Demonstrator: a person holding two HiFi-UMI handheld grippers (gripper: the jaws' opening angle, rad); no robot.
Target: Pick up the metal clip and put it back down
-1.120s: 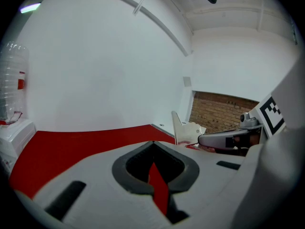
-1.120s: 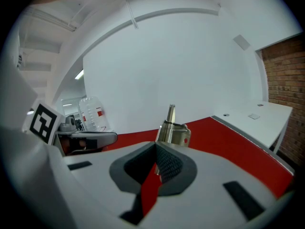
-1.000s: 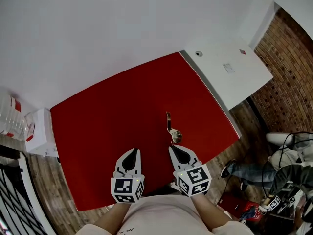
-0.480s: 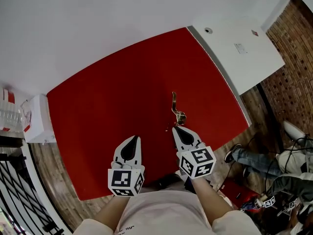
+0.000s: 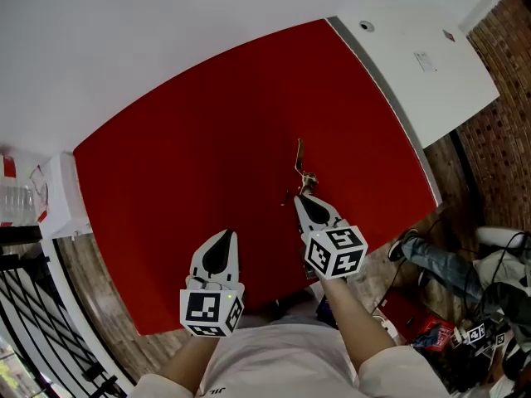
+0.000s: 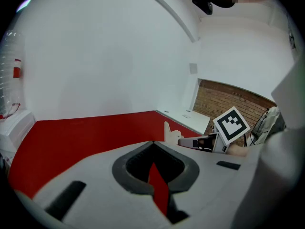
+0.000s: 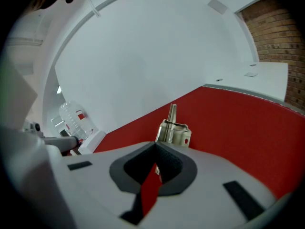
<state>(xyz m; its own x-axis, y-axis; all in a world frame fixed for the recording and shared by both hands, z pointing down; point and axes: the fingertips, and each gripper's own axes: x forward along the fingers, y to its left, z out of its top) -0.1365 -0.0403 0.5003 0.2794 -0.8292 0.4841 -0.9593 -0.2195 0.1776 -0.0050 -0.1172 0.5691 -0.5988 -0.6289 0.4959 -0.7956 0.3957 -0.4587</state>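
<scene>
Where the red bench (image 5: 182, 164) ends at the far left, a white box (image 5: 60, 196) sits against its edge, and the right gripper view shows a clear plastic bottle (image 7: 76, 118) with a red label standing by that box. Nearer the person, the left gripper (image 5: 223, 234) is over the near part of the bench, its jaws pressed together with nothing between them; only a sliver of red shows through the slit behind the tips. Just to its right and a little farther forward, the right gripper (image 5: 302, 198) has its jaws closed on the near end of the metal clip (image 5: 302, 162). The clip juts out beyond the jaw tips, its narrow end pointing away from the person, and a small dark shadow lies on the red surface just left of the tips. From the left gripper view the clip stands upright above the right gripper's tips. Beyond the bench's right edge runs a white counter (image 5: 423, 65), with brickwork farther right.
</scene>
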